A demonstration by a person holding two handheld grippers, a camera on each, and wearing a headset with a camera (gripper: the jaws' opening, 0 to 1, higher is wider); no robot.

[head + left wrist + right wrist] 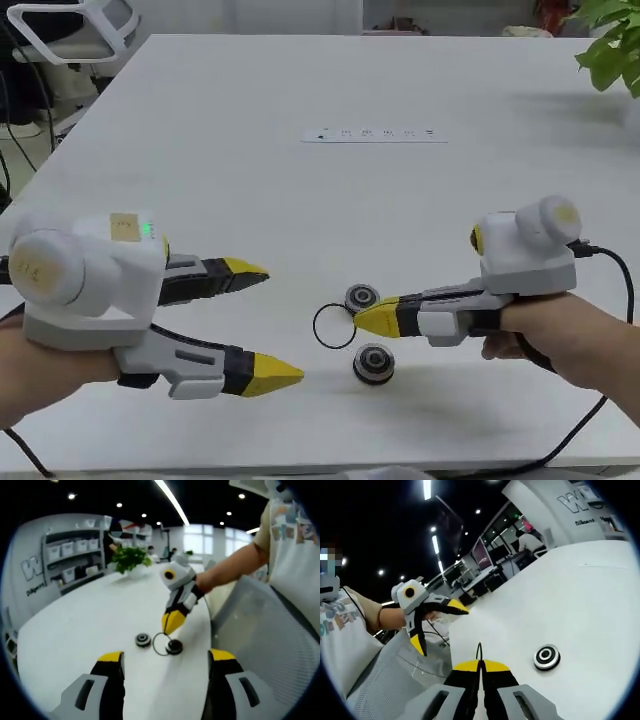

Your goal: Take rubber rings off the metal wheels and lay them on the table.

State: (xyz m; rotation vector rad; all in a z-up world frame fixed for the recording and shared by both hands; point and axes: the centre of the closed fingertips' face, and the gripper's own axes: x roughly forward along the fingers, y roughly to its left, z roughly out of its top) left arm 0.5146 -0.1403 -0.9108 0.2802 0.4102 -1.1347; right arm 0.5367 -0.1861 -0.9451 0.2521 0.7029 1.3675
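Right gripper (366, 318) pinches a rubber ring (315, 326) beside two metal wheels on the white table (300, 190).

The right gripper's yellow-tipped jaws are clenched on one edge of the thin black ring. Its own view shows the ring edge-on, rising from between the closed tips. In the head view the ring sits just left of the far wheel (361, 297) and the near wheel (373, 363), close to both. I cannot tell whether it rests on the tabletop or hangs just above it. Both wheels lie flat on the table, slightly apart from each other. The left gripper (266, 320) is off to the left, apart from the ring, with its jaws spread wide, grasping nothing and its tips pointing toward the wheels.
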